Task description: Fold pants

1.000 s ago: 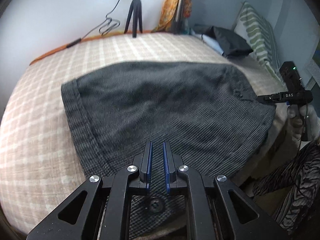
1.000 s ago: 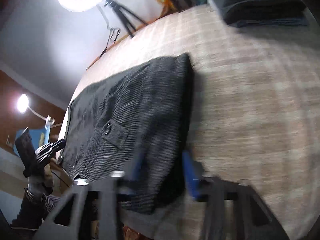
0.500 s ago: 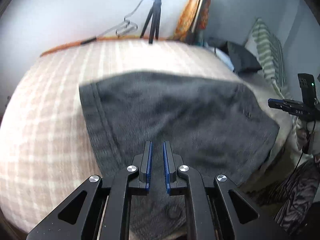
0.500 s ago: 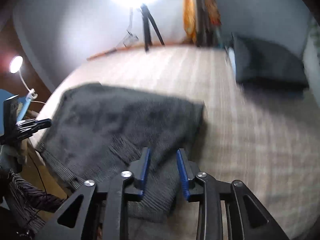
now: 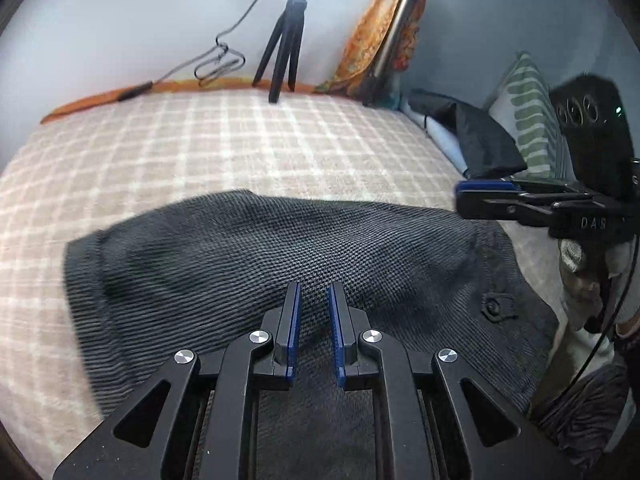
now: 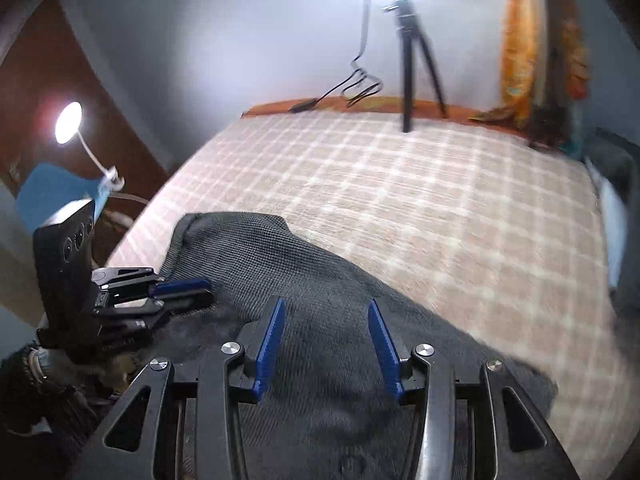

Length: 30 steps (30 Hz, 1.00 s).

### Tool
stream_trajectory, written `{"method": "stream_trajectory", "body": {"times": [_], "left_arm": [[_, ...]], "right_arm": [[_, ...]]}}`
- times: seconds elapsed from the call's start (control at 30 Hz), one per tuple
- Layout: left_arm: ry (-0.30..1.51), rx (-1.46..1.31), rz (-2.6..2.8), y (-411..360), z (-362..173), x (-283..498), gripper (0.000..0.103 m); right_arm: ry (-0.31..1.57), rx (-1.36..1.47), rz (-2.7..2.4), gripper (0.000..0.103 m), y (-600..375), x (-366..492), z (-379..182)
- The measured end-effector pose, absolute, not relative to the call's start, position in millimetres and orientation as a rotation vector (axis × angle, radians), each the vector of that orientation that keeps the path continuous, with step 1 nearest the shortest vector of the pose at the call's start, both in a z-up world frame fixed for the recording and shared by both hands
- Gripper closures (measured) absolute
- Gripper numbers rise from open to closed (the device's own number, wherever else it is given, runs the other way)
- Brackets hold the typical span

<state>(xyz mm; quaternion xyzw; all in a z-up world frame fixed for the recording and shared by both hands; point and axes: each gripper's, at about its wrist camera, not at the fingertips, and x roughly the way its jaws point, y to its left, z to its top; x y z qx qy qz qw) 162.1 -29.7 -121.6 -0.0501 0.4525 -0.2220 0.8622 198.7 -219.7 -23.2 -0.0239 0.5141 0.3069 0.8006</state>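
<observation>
Dark grey ribbed pants (image 5: 280, 256) lie folded on the checked bedspread (image 5: 200, 148), with a buttoned pocket (image 5: 496, 306) at the right. My left gripper (image 5: 314, 300) hovers over their near edge, fingers a small gap apart and empty. It also shows in the right wrist view (image 6: 188, 292) at the pants' left edge. My right gripper (image 6: 324, 316) is open wide above the pants (image 6: 320, 280) and holds nothing. It also shows from the side in the left wrist view (image 5: 480, 196), at the pants' far right edge.
A tripod (image 5: 284, 52) with a ring light and cable stands at the bed's far side. An orange cloth (image 5: 372, 44) leans in the corner. A dark garment (image 5: 476, 140) and striped pillow (image 5: 528, 116) lie at the right. A small lamp (image 6: 68, 120) is left of the bed.
Both grippers swung in toward each other over the pants. The right gripper's jaws opened wider. The far fold of the pants now lies nearer the front edge.
</observation>
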Motion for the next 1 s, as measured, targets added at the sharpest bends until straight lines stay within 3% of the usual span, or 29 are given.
{"method": "stream_trajectory", "body": {"times": [0.27, 0.43, 0.5, 0.57, 0.7, 0.8, 0.9, 1.0], "left_arm": [[1.034, -0.088, -0.383, -23, -146, 174, 0.091], [1.018, -0.159, -0.322, 7, -139, 172, 0.089], [1.008, -0.16, -0.28, 19, -139, 170, 0.089], [1.014, -0.19, -0.265, 31, -142, 168, 0.089], [1.001, -0.184, -0.242, 48, -145, 156, 0.089], [0.987, -0.16, -0.25, 51, -144, 149, 0.089], [0.981, -0.121, -0.256, 47, -145, 147, 0.089], [0.981, -0.102, -0.26, 42, -147, 150, 0.089]], "right_arm": [[1.143, -0.295, 0.603, 0.058, -196, 187, -83], [1.141, -0.276, 0.653, 0.057, -192, 196, -66], [1.128, -0.209, 0.696, 0.049, -189, 207, -56], [1.126, -0.129, 0.733, 0.031, -184, 223, -53], [1.224, 0.035, 0.784, 0.031, -168, 259, -73], [1.341, 0.187, 0.853, 0.035, -157, 281, -96], [1.406, 0.303, 0.885, 0.044, -152, 290, -116], [1.422, 0.367, 0.884, 0.068, -149, 291, -124]]}}
